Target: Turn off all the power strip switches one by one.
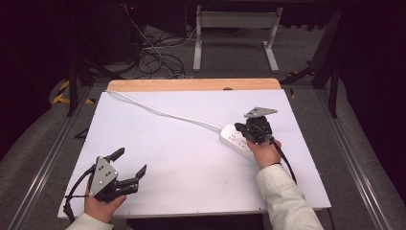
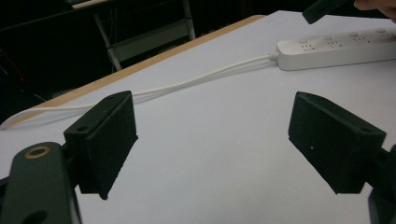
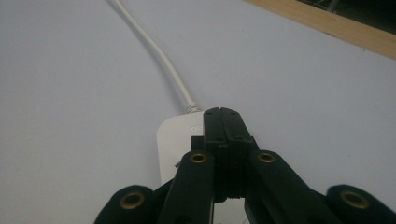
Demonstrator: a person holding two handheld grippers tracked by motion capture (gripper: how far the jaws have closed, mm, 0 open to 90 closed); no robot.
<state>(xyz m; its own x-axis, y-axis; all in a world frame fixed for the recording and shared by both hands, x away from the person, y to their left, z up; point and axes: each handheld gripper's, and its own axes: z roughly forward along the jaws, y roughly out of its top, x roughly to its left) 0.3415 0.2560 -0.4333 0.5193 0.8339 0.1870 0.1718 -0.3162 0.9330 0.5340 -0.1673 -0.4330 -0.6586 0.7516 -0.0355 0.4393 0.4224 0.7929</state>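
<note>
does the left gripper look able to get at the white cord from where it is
Probably yes. The left gripper stands open over bare table, and the white cord lies flat ahead of it with nothing between. The right gripper is at the power strip, off to the side.

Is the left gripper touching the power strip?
Apart. The high view shows the left gripper open at the table's near left, bare white tabletop between it and the power strip.

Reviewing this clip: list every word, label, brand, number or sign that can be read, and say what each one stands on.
No text reads clearly.
Power strip: a faint embossed mark near its cord end in the right gripper view, partly hidden behind the right gripper; too blurred to read.
Left gripper, white table cover and white cord: no lettering visible.
</note>
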